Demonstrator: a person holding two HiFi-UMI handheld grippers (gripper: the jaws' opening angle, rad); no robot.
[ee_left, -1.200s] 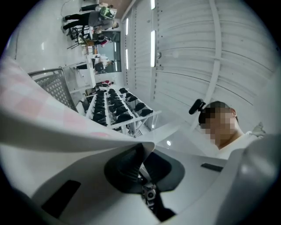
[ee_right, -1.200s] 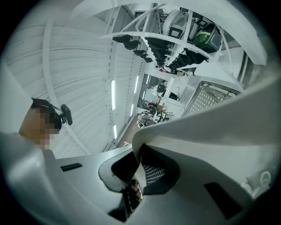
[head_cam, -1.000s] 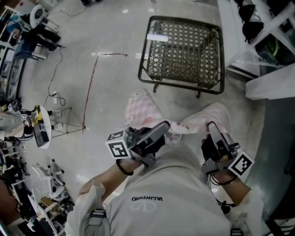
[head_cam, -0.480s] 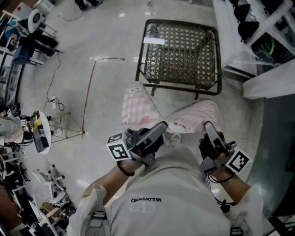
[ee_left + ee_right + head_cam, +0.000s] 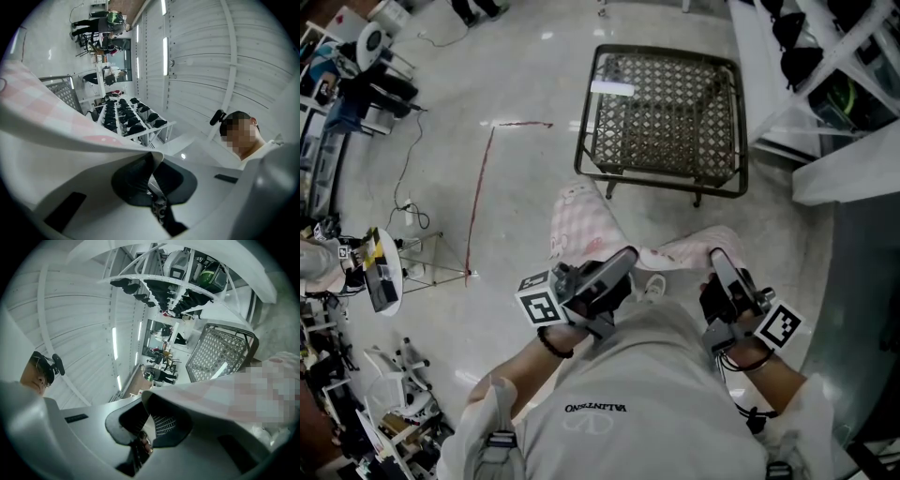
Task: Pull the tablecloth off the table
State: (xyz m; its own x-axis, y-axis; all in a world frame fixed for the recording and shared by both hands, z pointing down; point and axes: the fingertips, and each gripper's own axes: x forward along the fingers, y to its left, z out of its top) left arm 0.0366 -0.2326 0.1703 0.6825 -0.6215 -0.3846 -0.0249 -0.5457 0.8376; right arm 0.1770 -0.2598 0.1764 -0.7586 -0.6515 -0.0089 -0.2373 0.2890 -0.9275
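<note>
"Off the table (image 5: 657,178), on its near side: was that where the tablecloth (image 5: 581,217) hung?"

"Yes. The pink checked cloth was clear of the lattice top. It was draped in two lobes just in front of the table's near edge, above the floor (image 5: 516,66)."

"What held it?"

"Both tools. The left gripper (image 5: 624,257), before the table's left corner, had its jaws pressed together on one fold of the cloth. The right gripper (image 5: 718,257), before the table's right corner, was pinching another fold the same way. The cloth ran across between them."

"And further out?"

"A red line (image 5: 481,192) on the floor lay to the left of the table. White shelving (image 5: 783,84) stood close by the table's right side."
</note>
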